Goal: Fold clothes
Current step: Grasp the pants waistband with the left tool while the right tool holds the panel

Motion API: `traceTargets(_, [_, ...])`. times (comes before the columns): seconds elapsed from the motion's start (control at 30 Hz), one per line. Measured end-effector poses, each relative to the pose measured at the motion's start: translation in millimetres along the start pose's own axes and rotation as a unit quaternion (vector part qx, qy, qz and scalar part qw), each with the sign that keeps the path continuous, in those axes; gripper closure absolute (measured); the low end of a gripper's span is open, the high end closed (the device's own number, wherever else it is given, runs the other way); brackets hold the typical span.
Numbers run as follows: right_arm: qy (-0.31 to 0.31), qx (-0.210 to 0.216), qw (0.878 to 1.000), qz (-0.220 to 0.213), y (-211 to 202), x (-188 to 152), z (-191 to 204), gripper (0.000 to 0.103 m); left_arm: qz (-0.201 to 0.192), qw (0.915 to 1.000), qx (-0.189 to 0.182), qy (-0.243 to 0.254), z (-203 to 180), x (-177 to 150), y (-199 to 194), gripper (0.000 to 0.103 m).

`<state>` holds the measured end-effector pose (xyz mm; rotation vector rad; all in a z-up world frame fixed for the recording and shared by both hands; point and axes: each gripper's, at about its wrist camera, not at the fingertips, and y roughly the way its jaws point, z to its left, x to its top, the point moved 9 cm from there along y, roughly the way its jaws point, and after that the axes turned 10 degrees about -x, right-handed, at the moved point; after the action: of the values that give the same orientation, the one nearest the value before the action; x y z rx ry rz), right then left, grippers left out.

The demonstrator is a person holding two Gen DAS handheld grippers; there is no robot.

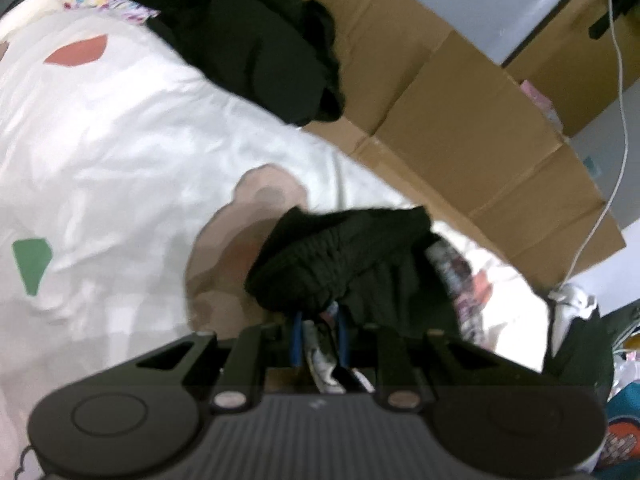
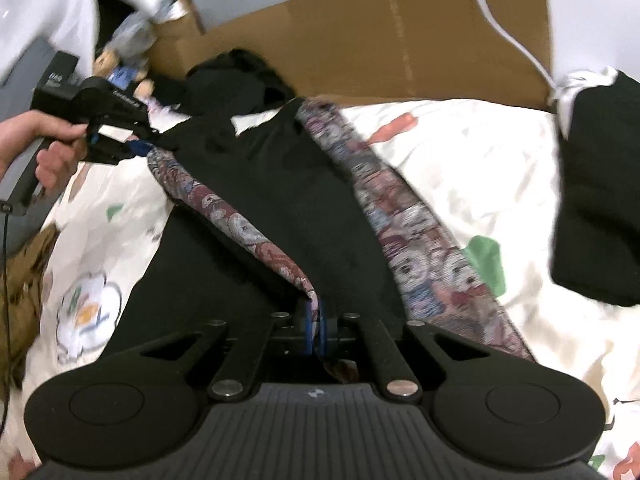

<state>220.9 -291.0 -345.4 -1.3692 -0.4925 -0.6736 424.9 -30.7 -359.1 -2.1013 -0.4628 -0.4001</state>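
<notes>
A black garment (image 2: 280, 200) with patterned floral trim (image 2: 384, 200) lies stretched over the white printed bedsheet (image 2: 480, 168). My right gripper (image 2: 316, 320) is shut on its near patterned edge. My left gripper (image 2: 140, 146), held by a hand, is shut on the garment's far corner. In the left wrist view the left gripper (image 1: 318, 332) pinches bunched black fabric (image 1: 340, 256) with patterned lining.
A pile of black clothes (image 1: 256, 48) lies at the far side of the bed, against flattened cardboard boxes (image 1: 460, 120). A folded black garment (image 2: 600, 200) lies at the right. A white cable (image 1: 616, 120) hangs over the cardboard. A brown item (image 2: 24, 280) sits at the left edge.
</notes>
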Motion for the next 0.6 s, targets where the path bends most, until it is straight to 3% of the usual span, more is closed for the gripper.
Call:
traceTargets(0.23, [0.067, -0.003, 0.998, 0.019, 16, 1, -27, 0.100, -0.001, 0.9998, -0.019, 0.004, -40, 25, 25, 0.085])
traceTargets(0.6, [0.118, -0.018, 0.993, 0.022, 35, 19, -67, 0.101, 0.018, 0.9991, -0.011, 0.036, -79, 41, 85, 0.085])
